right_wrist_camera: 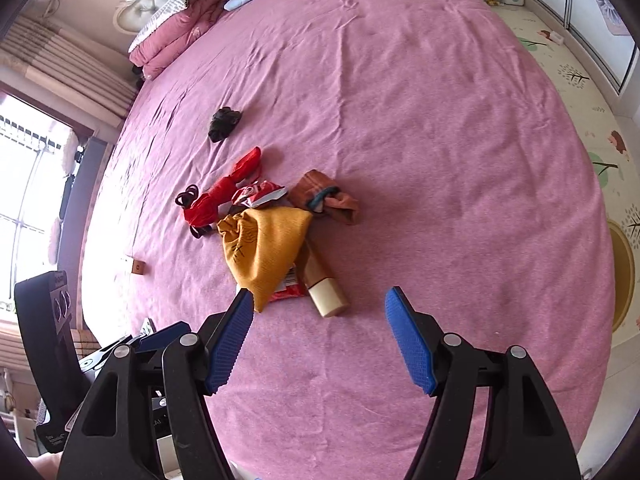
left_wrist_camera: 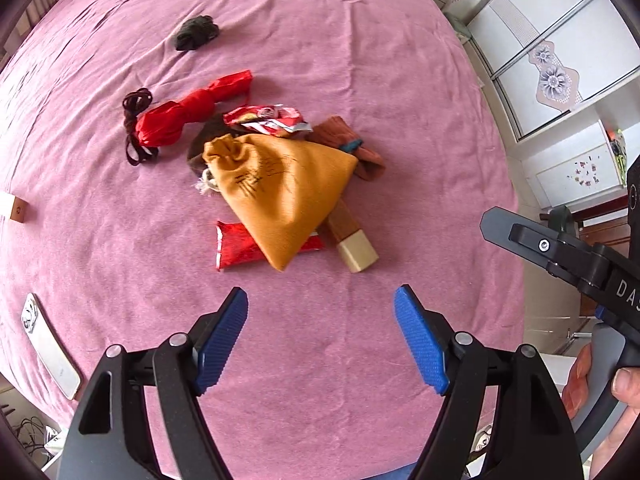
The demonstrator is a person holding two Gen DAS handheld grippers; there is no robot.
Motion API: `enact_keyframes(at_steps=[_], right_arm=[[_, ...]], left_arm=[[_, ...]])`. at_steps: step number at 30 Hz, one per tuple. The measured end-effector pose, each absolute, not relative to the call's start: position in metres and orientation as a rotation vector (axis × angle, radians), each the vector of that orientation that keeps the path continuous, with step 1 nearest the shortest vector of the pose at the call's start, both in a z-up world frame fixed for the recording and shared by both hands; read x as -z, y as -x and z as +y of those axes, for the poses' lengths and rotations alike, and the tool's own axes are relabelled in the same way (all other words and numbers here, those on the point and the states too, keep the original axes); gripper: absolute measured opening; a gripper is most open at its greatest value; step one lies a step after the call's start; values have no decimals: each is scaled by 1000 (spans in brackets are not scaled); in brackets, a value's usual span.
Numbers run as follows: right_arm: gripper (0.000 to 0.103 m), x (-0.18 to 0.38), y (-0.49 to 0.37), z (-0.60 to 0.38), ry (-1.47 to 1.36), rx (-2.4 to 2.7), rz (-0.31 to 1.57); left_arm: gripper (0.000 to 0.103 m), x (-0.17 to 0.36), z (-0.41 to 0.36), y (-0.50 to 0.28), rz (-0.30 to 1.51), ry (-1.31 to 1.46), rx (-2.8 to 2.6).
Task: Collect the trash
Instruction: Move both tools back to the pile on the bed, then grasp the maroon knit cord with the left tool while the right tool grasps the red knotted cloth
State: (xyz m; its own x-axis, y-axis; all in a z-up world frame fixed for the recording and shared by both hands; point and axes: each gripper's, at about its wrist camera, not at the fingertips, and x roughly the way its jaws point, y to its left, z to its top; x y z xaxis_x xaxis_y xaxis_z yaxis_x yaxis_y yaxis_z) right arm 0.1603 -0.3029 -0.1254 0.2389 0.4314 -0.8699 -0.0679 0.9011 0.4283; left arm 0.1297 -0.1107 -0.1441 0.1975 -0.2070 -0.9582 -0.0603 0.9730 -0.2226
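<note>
Trash is piled mid-bed on the pink sheet (left_wrist_camera: 360, 60): a flat red wrapper (left_wrist_camera: 236, 250) poking out from under a mustard drawstring pouch (left_wrist_camera: 280, 192), plus a crumpled red-and-silver wrapper (left_wrist_camera: 266, 119) just behind the pouch. Left tongs (left_wrist_camera: 322, 338) hover over bare sheet near the pile, jaws spread wide, nothing between them, touching nothing. Right tongs (right_wrist_camera: 320, 340) same deal, wide apart and empty, one blue pad (right_wrist_camera: 232, 344) lined up by the pouch's tip
</note>
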Motion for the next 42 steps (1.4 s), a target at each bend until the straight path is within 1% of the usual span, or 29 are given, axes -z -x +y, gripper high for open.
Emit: enact_keyframes(at_steps=[12,18,27,34,35,36,37,39,40,41,42], right_arm=[[65,135,-209,-201,-328,-369,1292],[65,148,-242,-164,-321,-383,1312],[65,172,-284,-132,-311,-408,1353],[64,187,-305,-120,-324,-426,1380],[64,189,-307,-118,-324,-427,1382],[64,190,-310,-118,-326,-428,1386],[64,192,-312,-117,-327,-428,1390],[64,196,-316,-115,-332,-429,1398],[64,197,-318,-114,-334,-430,1401],[64,198,-319,-113,-335,-431,1403],[64,199,-320,-111,-335,-434,1406]], left_arm=[[76,154,2,-177,1352,274,41],[77,170,48,-211,1346,330,-18],[77,203,88,-269,1347,389,-91],[77,244,103,-300,1411,472,-117],[75,249,104,-303,1418,482,-118],[70,253,104,-305,1424,487,-122],[67,258,104,-307,1435,496,-122],[54,265,103,-309,1451,513,-112],[51,268,102,-309,1455,516,-106],[43,270,101,-309,1458,518,-100],[41,271,101,-308,1460,516,-99]])
